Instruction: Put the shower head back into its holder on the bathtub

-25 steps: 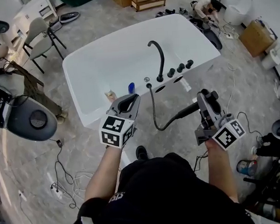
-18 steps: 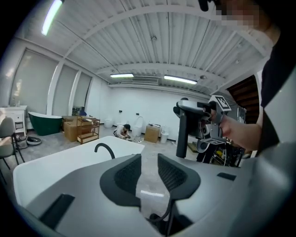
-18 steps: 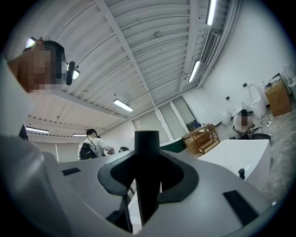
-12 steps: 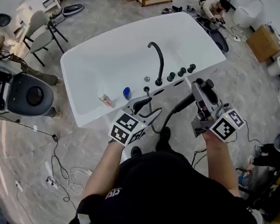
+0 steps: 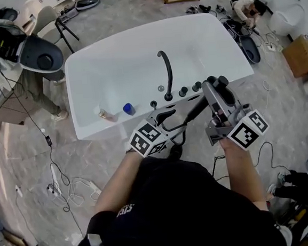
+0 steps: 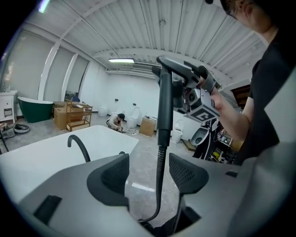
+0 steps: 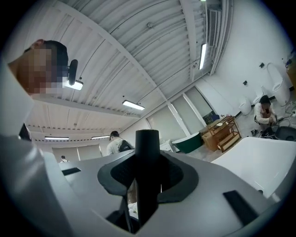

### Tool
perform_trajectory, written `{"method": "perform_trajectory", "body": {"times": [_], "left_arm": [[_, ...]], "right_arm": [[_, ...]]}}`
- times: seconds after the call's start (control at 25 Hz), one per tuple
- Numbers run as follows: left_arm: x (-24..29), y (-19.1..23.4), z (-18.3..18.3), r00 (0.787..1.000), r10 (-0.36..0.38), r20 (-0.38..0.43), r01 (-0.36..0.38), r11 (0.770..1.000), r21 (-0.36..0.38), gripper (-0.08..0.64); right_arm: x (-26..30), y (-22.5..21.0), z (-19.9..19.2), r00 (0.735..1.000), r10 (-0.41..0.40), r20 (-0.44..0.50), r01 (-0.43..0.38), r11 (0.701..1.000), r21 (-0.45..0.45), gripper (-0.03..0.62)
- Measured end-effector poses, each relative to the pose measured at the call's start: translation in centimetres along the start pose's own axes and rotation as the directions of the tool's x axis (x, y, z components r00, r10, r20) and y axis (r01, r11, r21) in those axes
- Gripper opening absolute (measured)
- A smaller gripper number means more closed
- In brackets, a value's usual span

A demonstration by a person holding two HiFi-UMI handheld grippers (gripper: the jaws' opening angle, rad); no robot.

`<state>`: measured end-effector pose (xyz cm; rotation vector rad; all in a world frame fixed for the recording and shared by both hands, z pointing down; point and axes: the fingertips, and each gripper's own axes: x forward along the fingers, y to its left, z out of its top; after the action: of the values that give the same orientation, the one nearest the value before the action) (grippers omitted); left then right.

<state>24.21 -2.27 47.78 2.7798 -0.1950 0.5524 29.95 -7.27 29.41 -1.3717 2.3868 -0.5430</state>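
1. Head view: shower head (image 5: 196, 108) clamped in right gripper (image 5: 215, 83), just outside the near rim of the bathtub (image 5: 85, 128); hose (image 5: 177, 129) running through left gripper (image 5: 169, 119).
2. Left gripper view: jaws just been opening, now spread wide, either side of the hose (image 6: 159, 162) without pressing it.
3. Right gripper view: jaws closed on the shower head (image 7: 147, 157) handle.

There was one white bathtub (image 5: 111, 59) with one curved black spout (image 5: 167, 76) and two black knobs (image 5: 183, 92) showing on its near rim, one small blue object (image 5: 127, 109) and one small bottle (image 5: 107, 115) left of them, one shower head (image 5: 195, 108) on one hose (image 6: 159, 171), and two grippers, the left gripper (image 5: 170, 121) and the right gripper (image 5: 215, 82).
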Motion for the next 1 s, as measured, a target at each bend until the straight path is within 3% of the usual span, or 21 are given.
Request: {"method": "perform_trajectory", "body": {"times": [0.24, 0.44, 0.56, 1.0], "left_arm": [[3.5, 0.6, -0.5, 0.999, -0.04, -0.022, 0.04, 0.999, -0.028, 0.265], [4.1, 2.9, -1.5, 0.998, -0.041, -0.054, 0.038, 0.998, -0.055, 0.146], [3.3, 5.7, -1.5, 0.998, 0.017, -0.053, -0.022, 0.997, -0.079, 0.075], [-2.2, 13.2, 1.3, 0.985, 0.169, -0.023, -0.17, 0.985, -0.03, 0.074]], "right_arm": [[2.2, -1.5, 0.2, 0.998, 0.046, -0.035, -0.045, 0.999, 0.013, 0.127], [4.5, -1.8, -0.1, 0.998, 0.042, -0.048, -0.041, 0.999, 0.027, 0.127], [5.5, -2.1, -0.4, 0.998, 0.023, -0.063, -0.022, 1.0, 0.02, 0.129], [7.0, -2.1, -0.1, 1.0, -0.012, -0.006, 0.012, 0.997, 0.072, 0.126]]}}
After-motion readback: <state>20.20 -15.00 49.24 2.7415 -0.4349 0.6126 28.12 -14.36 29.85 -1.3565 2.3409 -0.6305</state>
